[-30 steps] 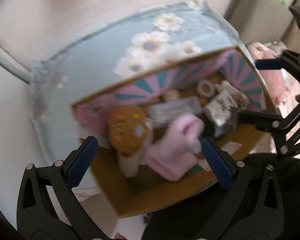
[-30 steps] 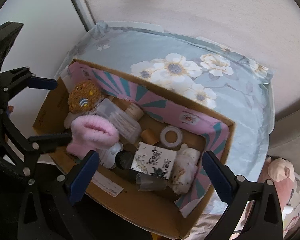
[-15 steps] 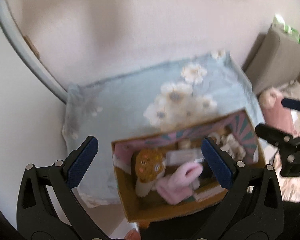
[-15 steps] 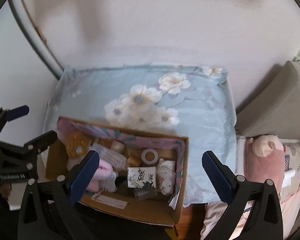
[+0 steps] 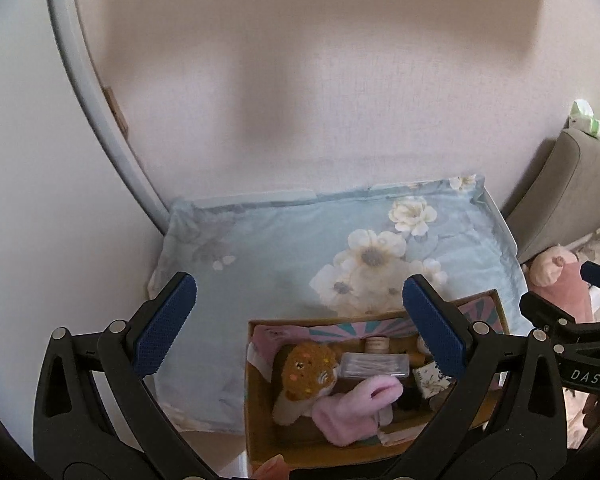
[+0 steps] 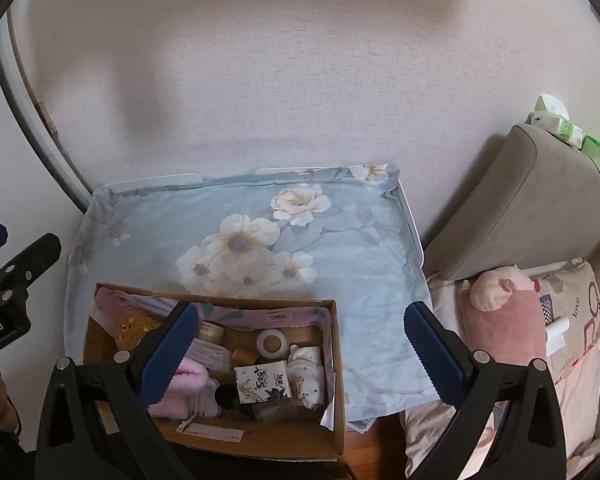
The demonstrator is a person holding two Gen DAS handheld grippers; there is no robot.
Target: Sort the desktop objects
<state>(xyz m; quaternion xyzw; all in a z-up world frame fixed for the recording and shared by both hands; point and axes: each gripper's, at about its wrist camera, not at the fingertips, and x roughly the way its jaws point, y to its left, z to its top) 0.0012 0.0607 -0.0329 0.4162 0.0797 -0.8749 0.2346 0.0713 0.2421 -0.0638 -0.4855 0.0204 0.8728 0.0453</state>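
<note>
A cardboard box (image 6: 260, 440) with a pink striped lining sits at the near edge of a table under a blue floral cloth (image 6: 340, 248). In it lie a pink fluffy item (image 6: 180, 384), an orange plush toy (image 5: 306, 364), a clear case of cotton swabs (image 5: 374, 364), a tape roll (image 6: 272, 342), a small printed black-and-white box (image 6: 262, 382) and a white crumpled item (image 6: 308, 372). My left gripper (image 5: 300, 336) is open and empty, high above the box's left end. My right gripper (image 6: 300, 356) is open and empty, high above the box's right side.
A white wall rises behind the table. A grey sofa (image 6: 532, 200) stands to the right with a pink plush pig (image 6: 496, 312) and patterned cushions. Green packets (image 6: 568, 132) lie on the sofa back. The box (image 5: 340, 448) also shows in the left wrist view.
Both grippers have pulled up and back from the box, which now looks much smaller and lower in both views. Both stay open and empty.
</note>
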